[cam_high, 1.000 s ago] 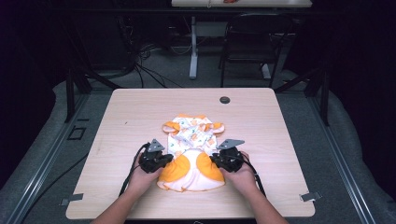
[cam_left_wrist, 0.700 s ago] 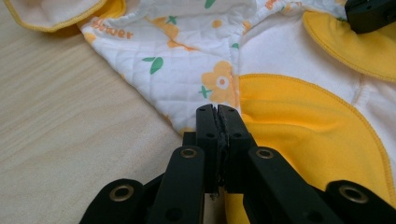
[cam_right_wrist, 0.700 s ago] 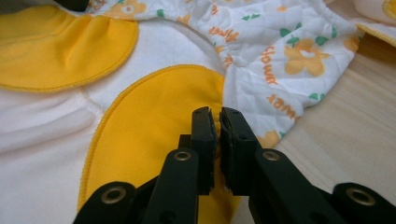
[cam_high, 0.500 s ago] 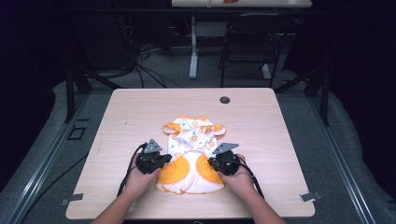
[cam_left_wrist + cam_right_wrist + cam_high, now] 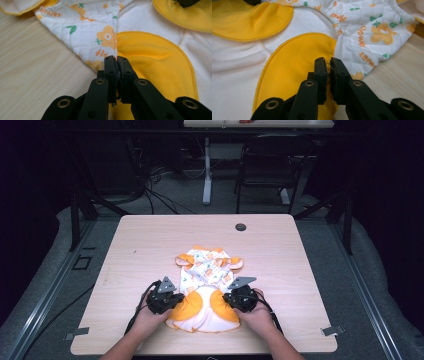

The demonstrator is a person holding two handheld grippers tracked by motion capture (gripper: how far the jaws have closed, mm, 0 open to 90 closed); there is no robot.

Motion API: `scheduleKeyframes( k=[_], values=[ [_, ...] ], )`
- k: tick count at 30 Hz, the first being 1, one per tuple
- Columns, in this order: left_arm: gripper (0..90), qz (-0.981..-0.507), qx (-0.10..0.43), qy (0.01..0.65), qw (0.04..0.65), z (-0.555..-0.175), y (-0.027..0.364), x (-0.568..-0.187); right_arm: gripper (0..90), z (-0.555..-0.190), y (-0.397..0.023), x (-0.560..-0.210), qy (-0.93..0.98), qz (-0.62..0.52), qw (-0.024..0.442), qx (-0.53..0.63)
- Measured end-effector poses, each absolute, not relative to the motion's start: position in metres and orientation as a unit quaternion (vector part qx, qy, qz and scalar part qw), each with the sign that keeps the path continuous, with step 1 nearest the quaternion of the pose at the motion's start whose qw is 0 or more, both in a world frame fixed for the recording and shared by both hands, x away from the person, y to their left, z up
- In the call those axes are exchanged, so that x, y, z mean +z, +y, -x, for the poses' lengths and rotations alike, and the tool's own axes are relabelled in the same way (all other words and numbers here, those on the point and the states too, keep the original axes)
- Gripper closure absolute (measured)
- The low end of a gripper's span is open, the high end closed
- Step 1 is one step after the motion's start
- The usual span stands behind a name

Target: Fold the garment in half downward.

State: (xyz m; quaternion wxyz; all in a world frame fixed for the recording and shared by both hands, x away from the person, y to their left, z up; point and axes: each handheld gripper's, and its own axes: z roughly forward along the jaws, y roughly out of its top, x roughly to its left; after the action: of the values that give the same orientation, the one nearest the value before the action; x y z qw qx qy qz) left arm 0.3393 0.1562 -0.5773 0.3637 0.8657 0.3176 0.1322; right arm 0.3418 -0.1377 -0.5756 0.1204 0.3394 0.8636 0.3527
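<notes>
Both grippers, left [image 5: 116, 61] and right [image 5: 328, 62], pinch the side edges of the baby garment [image 5: 206, 292] lying on the table's [image 5: 300, 270] near half (folding, seemingly); advise lifting both sides evenly.

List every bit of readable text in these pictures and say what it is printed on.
"flower" in orange, repeated across the quilted white fabric of the baby garment; it reads whole near the middle of the right gripper view.
"flo", cut off by the left claw, on the same print.
"wer", a partial repeat at the fabric edge.
In the high view the print is too small to read.
</notes>
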Motion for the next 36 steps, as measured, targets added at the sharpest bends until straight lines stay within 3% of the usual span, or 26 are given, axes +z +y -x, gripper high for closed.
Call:
scheduleKeyframes(
  k=[26, 36],
  values=[
    [86.6, -0.869, 0.106, 0.324, 0.359, -0.317, 0.161, -0.575, 80.8, -0.317, -0.133, -0.572, 0.883, -0.312, 0.111, 0.333],
    [79.3, -0.85, 0.107, 0.339, 0.389, -0.322, 0.167, -0.567, 77.0, -0.319, -0.134, -0.568, 0.874, -0.317, 0.1, 0.355]
  ],
)
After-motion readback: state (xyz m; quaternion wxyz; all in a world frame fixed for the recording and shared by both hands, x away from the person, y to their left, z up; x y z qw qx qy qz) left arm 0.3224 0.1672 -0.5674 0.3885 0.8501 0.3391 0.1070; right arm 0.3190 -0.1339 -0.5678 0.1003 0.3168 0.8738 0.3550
